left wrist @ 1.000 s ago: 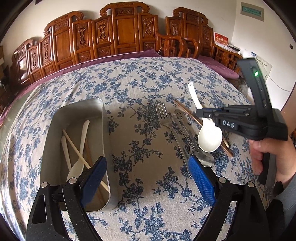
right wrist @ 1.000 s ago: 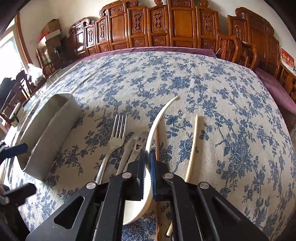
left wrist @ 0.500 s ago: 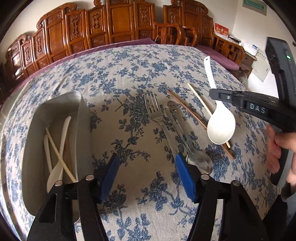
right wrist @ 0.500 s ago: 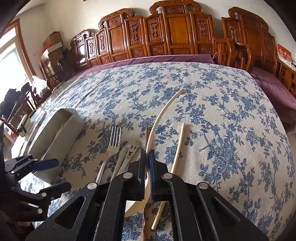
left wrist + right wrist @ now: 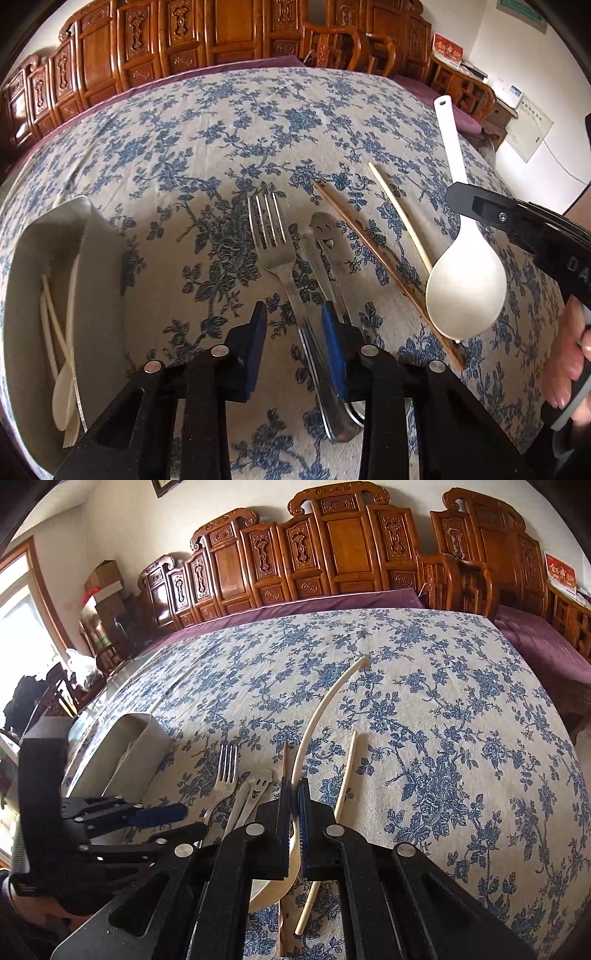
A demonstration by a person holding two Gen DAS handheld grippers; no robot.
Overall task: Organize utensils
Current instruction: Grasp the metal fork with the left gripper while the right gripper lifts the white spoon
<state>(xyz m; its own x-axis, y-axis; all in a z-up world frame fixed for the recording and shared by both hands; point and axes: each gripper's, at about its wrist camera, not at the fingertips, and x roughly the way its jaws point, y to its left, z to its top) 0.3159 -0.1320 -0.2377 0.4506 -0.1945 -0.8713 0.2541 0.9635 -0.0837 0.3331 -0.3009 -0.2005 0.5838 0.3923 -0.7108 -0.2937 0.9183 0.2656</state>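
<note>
My right gripper (image 5: 294, 794) is shut on a white ceramic spoon (image 5: 321, 716) and holds it above the cloth; the spoon (image 5: 466, 286) hangs at the right of the left wrist view. My left gripper (image 5: 293, 325) is open, its blue pads low on either side of a steel fork's (image 5: 275, 254) handle. A steel spoon with a smiley handle (image 5: 325, 236) lies beside the fork. A brown chopstick (image 5: 373, 254) and a pale chopstick (image 5: 400, 218) lie to the right. The metal tray (image 5: 99, 258) at the left holds a white spoon and chopsticks.
The table wears a blue-flowered cloth (image 5: 229, 133). Carved wooden chairs (image 5: 332, 554) line its far edge. The tray also shows in the right wrist view (image 5: 144, 746), left of the fork (image 5: 225, 771).
My left gripper moved forward and narrowed around the fork's handle. My right gripper lifted the white spoon higher off the table.
</note>
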